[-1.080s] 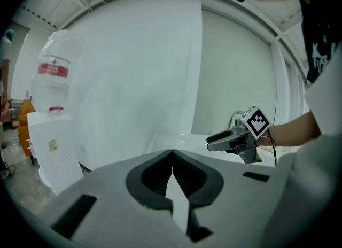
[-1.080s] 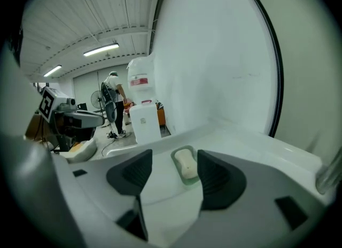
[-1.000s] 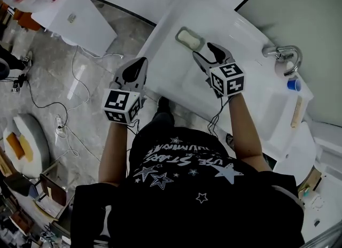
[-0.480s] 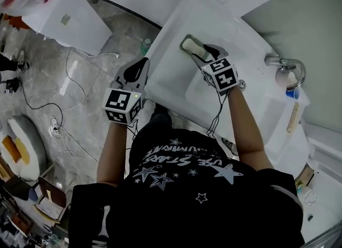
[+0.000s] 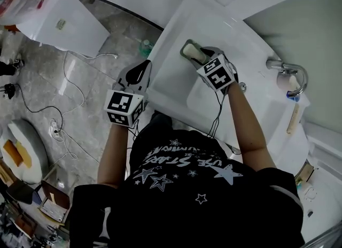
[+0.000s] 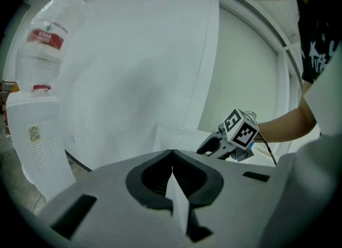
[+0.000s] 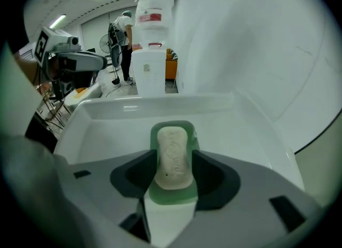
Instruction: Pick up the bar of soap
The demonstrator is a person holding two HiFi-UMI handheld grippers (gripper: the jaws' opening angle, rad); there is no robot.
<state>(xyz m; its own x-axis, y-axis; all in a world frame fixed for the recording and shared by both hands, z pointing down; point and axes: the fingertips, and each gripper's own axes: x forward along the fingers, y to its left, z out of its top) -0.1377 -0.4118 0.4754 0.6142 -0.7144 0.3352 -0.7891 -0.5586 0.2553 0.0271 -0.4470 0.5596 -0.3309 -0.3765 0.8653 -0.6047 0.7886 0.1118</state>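
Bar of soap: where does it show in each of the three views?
Head view: bar of soap upper centre, in the green dish, at the right gripper tips.
Left gripper view: not in it.
Right gripper view: centre, in the dish, between the closing claw.
Shared landmark: the water dispenser.

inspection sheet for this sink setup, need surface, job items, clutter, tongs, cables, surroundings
surface: white ceramic sink top, soap dish near its far left corner
job's things: pale oval bar of soap lying in a green soap dish, not yet lifted
clutter: chrome tap; small blue item beside it, too small to tell
grippers: right tongs closing with the soap between them; left tongs shut, empty, held beside the sink
cables: black lead along the right arm; loose cables on the floor
surroundings: white water dispenser, grey stone floor
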